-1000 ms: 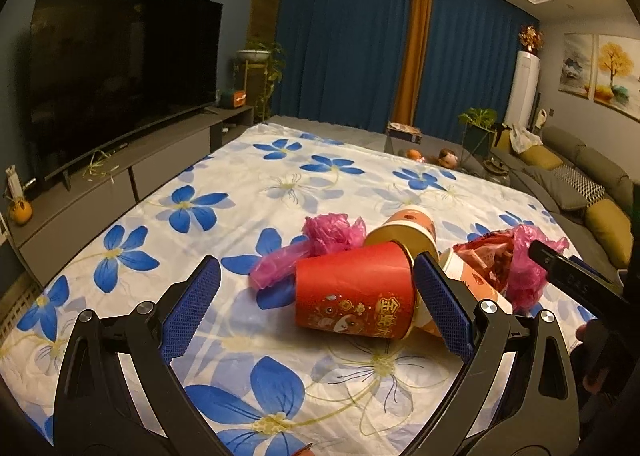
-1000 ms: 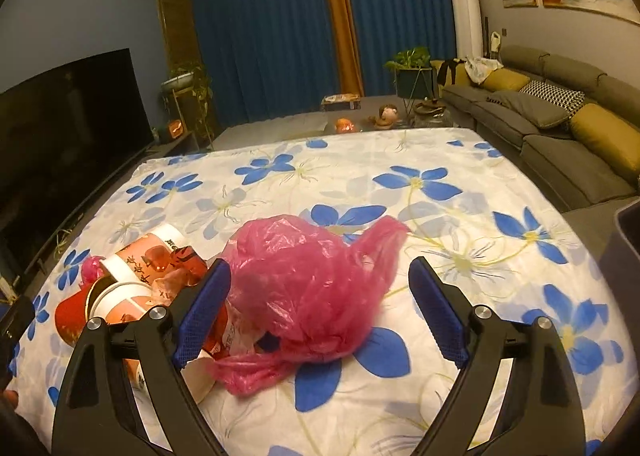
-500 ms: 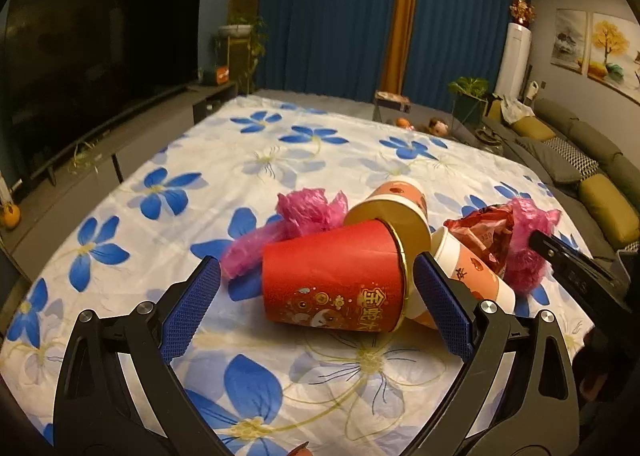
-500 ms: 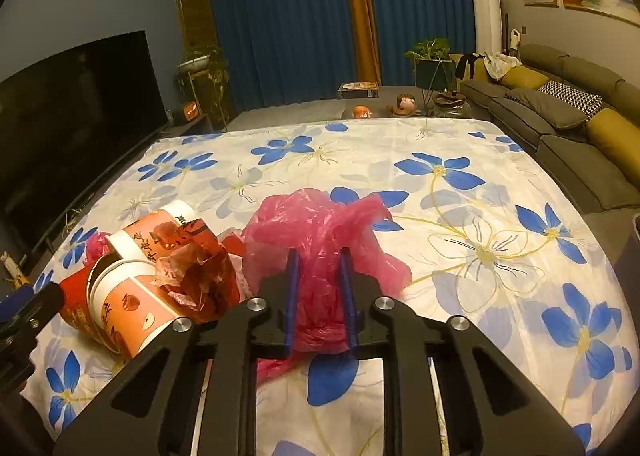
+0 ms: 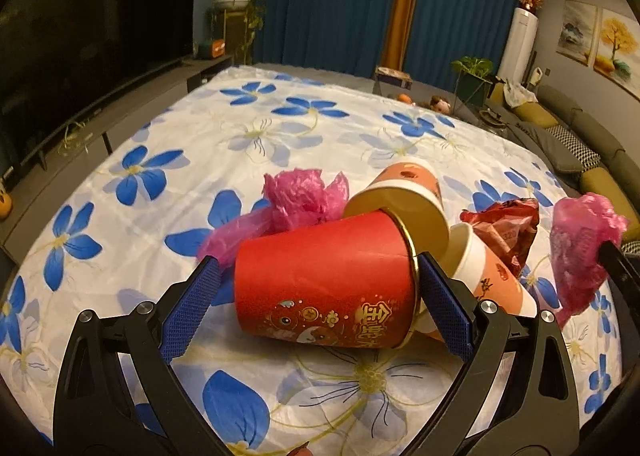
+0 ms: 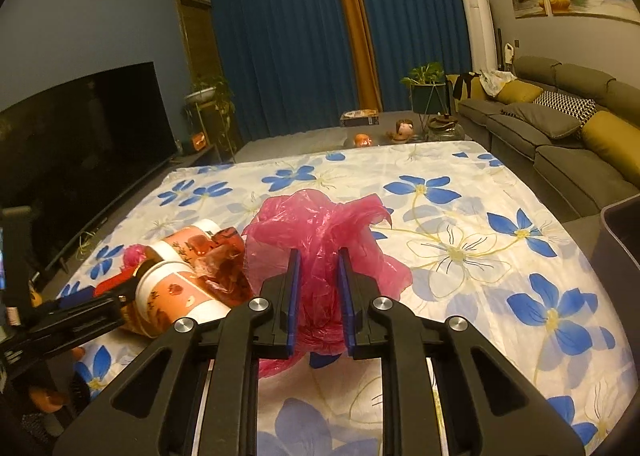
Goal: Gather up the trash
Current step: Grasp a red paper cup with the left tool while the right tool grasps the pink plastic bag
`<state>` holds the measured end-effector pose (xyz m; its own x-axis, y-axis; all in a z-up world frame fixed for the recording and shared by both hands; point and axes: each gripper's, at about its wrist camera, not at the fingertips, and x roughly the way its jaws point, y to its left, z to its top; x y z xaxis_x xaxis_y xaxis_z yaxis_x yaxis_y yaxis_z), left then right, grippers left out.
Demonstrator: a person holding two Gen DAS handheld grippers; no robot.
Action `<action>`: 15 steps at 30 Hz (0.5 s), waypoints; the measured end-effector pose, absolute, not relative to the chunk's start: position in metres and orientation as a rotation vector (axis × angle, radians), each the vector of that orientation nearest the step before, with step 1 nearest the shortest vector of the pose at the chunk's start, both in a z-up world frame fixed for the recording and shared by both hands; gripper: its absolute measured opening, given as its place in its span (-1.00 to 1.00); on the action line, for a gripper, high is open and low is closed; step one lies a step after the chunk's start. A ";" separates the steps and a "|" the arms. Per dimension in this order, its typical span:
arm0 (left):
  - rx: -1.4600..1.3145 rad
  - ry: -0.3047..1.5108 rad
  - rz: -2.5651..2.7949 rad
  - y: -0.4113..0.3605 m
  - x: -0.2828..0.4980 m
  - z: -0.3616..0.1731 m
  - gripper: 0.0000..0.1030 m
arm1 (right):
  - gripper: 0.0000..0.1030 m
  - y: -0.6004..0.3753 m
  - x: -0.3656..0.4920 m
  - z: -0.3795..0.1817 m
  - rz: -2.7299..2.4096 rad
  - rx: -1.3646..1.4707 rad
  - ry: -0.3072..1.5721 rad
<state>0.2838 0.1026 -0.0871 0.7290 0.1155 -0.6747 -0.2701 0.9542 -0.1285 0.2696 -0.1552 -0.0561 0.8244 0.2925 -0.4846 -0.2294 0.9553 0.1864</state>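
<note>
Your left gripper point(image 5: 316, 304) is spread wide, its pads flanking the red paper cup point(image 5: 326, 282), which lies on its side on the floral sheet point(image 5: 280, 135); its interior is not visible. Just behind it, a gold-lined cup point(image 5: 404, 199) and a white-and-orange cup point(image 5: 488, 276) also lie tipped, beside a crumpled pink bag point(image 5: 296, 201) and a dark red wrapper point(image 5: 508, 230). Your right gripper point(image 6: 319, 292) is clamped on a second pink plastic bag point(image 6: 324, 232). One second ago those jaws were spread around the bag; the left gripper has since advanced closer to the red cup.
</note>
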 end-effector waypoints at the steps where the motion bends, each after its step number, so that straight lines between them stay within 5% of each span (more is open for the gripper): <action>1: -0.237 0.734 0.206 0.104 0.285 -0.089 0.85 | -0.64 -0.156 0.268 -0.055 0.279 0.123 0.531; 6: -0.266 0.763 0.175 0.107 0.282 -0.095 0.63 | -0.64 -0.157 0.265 -0.053 0.283 0.128 0.525; 15: -0.260 0.719 0.172 0.106 0.262 -0.088 0.62 | -0.64 -0.161 0.251 -0.049 0.285 0.137 0.519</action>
<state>0.2616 0.1060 -0.0884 0.7402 0.0665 -0.6691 -0.2441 0.9537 -0.1754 0.2511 -0.1613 -0.0493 0.8301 0.3021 -0.4687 -0.2330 0.9516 0.2006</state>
